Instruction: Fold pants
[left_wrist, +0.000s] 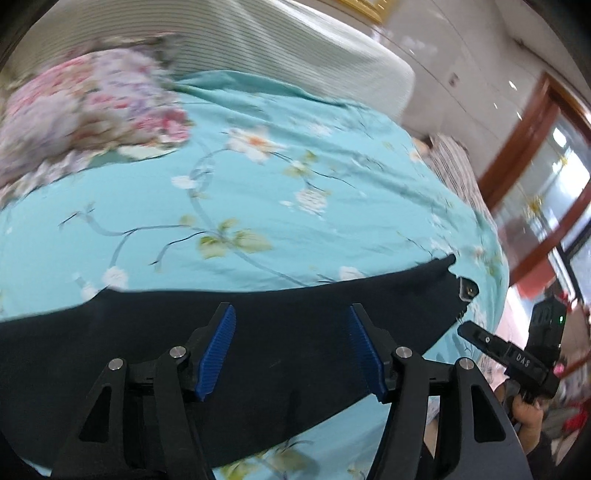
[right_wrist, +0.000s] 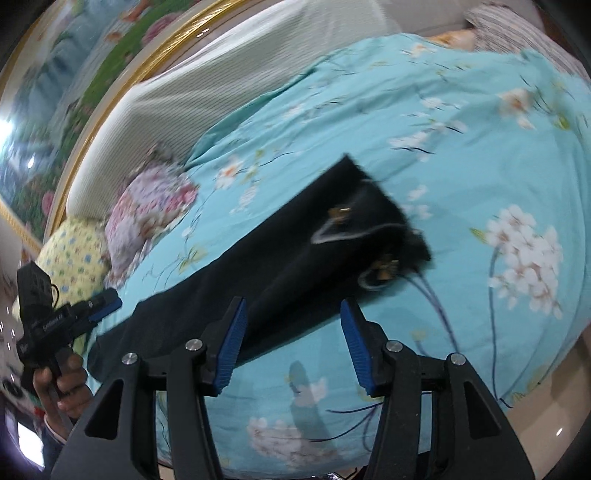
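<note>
Left wrist view: left gripper (left_wrist: 291, 347) is hanging over the black pants (left_wrist: 258, 332), jaws standing wide, nothing between the blue pads (left_wrist: 218, 350), not touching cloth as far as visible. Pants are lying flat in a long band across the turquoise floral bedsheet (left_wrist: 258, 184), waist end with a metal buckle (left_wrist: 467, 291) toward the right. Right gripper (left_wrist: 476, 334) is showing at the right edge just beside that end, held by a hand (left_wrist: 528, 410). Floral pillow (left_wrist: 85, 107) is sitting well apart at upper left. Frame is smeared, so motion is fast; risk: closing at this pace is likely grabbing the sheet together with the pants, or only the top layer.

Right wrist view: right gripper (right_wrist: 293, 347) is also standing wide and empty, hovering over the near edge of the pants (right_wrist: 280, 258), one pad over black cloth, the other over sheet (right_wrist: 480, 147). Waistband with drawcord and metal tips (right_wrist: 384, 266) is lying ahead. Left gripper (right_wrist: 107, 301) is at far left beside the leg end, next to a yellow pillow (right_wrist: 74, 258). Risk: the grippers pinching at uneven points is skewing the fold; the loose drawcord is snagging a pad or trailing out; slippery dark fabric is slipping from a shallow pinch and bunching.
</note>
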